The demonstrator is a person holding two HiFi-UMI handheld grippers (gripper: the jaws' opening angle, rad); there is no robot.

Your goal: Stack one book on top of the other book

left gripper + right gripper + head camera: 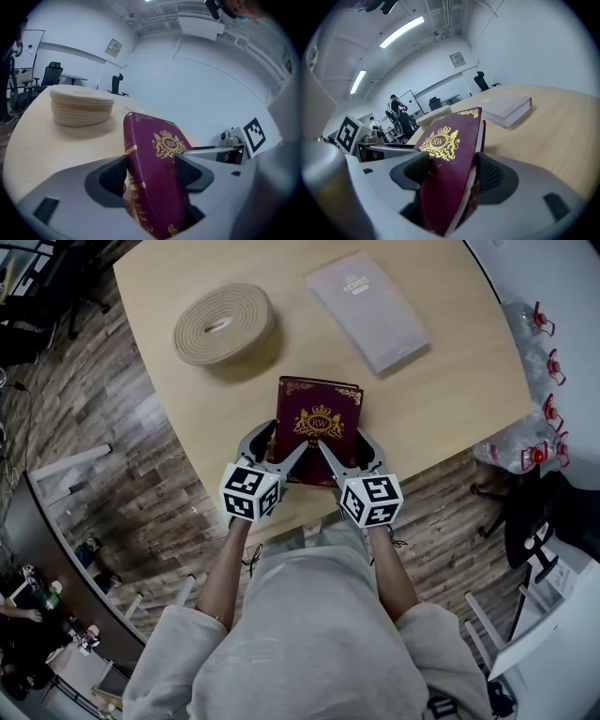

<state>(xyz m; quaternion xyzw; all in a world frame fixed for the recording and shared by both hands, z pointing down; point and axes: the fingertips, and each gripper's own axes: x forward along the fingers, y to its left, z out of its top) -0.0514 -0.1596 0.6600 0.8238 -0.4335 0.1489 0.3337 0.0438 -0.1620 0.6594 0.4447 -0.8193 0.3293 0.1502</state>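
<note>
A maroon book (pixel 317 423) with a gold crest lies near the table's front edge, its near end between both grippers. My left gripper (pixel 277 454) grips the spine side, and in the left gripper view its pads press on the maroon book (pixel 157 173). My right gripper (pixel 349 451) holds the page side, its pads against cover and pages of the maroon book (pixel 445 159). A grey book (pixel 368 310) lies flat at the far right of the table, also visible as the grey book (pixel 506 108) beyond the maroon one.
A coiled beige rope mat (pixel 223 322) sits at the far left of the wooden table (pixel 450 390). Clear bottles with red caps (pixel 536 381) stand right of the table, with a dark chair (pixel 539 512) below them.
</note>
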